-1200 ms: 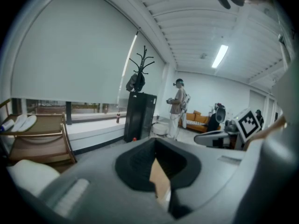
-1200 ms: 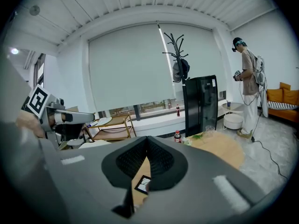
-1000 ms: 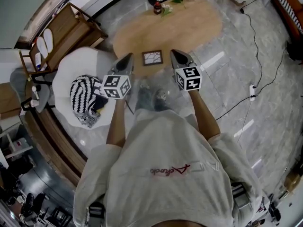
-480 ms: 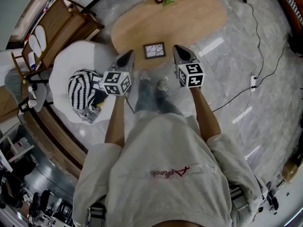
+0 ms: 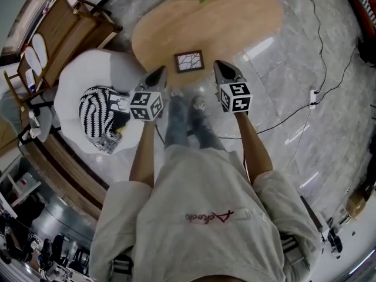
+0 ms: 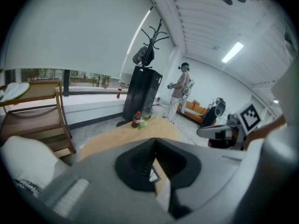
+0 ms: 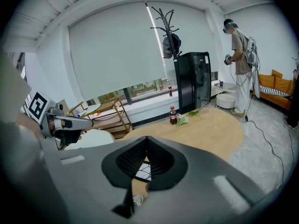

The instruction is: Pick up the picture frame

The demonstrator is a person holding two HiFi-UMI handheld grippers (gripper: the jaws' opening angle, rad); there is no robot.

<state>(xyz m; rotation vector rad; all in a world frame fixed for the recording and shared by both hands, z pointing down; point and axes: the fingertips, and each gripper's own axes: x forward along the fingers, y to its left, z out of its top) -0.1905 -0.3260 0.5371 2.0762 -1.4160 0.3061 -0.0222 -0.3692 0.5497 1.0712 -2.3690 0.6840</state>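
While left tongs (image 5: 157,76) and right tongs (image 5: 222,70) hover clenched, picture frame (image 5: 189,61) lies, seemingly flat, on table (image 5: 235,25).

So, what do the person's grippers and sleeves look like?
The left gripper and right gripper are grey and pointed, with black ribbed pads. Each carries a white cube with black square markers. The person wears a pale short-sleeved T-shirt with red lettering.

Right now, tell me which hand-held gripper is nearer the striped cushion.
Left. In the head view the left hand-held gripper is up and right of the striped cushion; the right hand-held gripper is farther right, past the picture frame.
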